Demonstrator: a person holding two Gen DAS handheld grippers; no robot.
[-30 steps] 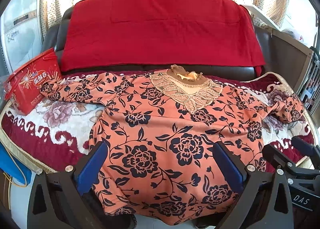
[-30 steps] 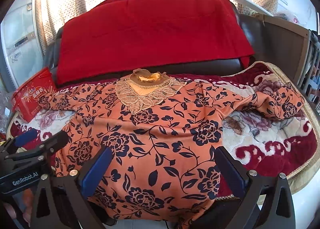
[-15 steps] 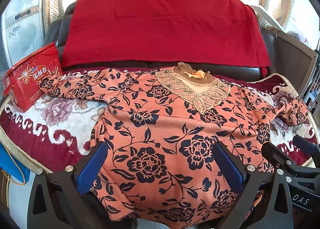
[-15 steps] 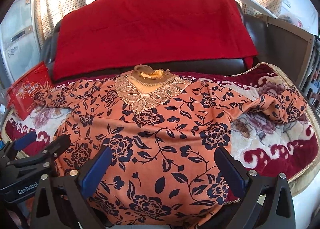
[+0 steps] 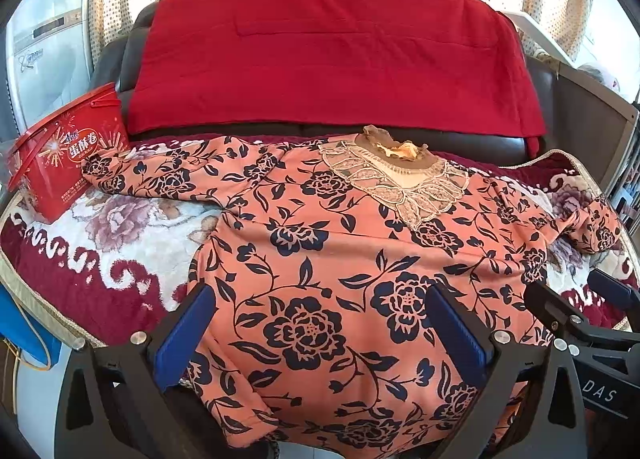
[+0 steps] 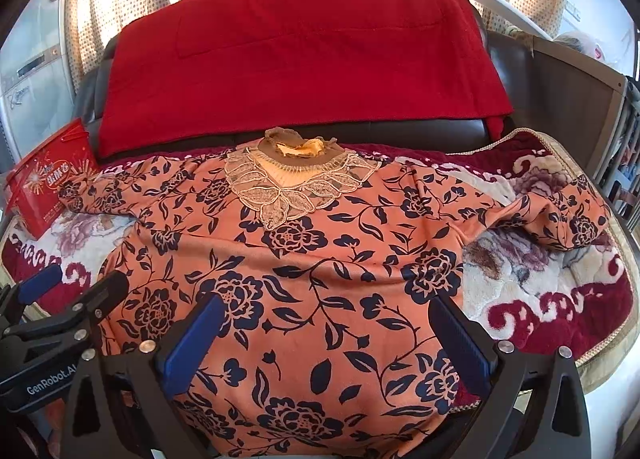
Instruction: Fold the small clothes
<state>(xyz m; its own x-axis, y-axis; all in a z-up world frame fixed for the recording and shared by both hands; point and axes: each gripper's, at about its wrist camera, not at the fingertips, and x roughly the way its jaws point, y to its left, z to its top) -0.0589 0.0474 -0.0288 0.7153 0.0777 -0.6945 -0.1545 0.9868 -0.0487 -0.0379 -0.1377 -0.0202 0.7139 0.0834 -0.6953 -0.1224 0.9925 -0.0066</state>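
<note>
The left gripper (image 5: 320,335) has its blue-padded fingers (image 5: 186,333) wide apart with nothing between them, poised above the near hem on the garment's left half. The right gripper (image 6: 326,335) is likewise spread and empty, over the hem's right half, with its right finger close to the garment's right side seam. The two tools sit just beside each other at the near edge of the seat.

The orange floral top (image 5: 340,259) lies face up and spread flat on the patterned blanket (image 5: 120,227) that covers the seat, its lace collar (image 6: 296,183) toward the back edge and its hem hanging slightly over the near edge. The left sleeve (image 5: 168,175) reaches toward the back left corner, its cuff next to the red box (image 5: 64,163); the right sleeve (image 6: 560,219) lies crumpled toward the right edge.

The step in hand looks like choosing a first grip. To do it well, each gripper should probably take one hem corner, pinching both fabric layers together, and lift evenly so the fold line stays straight. The bunched right sleeve likely needs laying inward across the body, or it will lump inside the fold.
</note>
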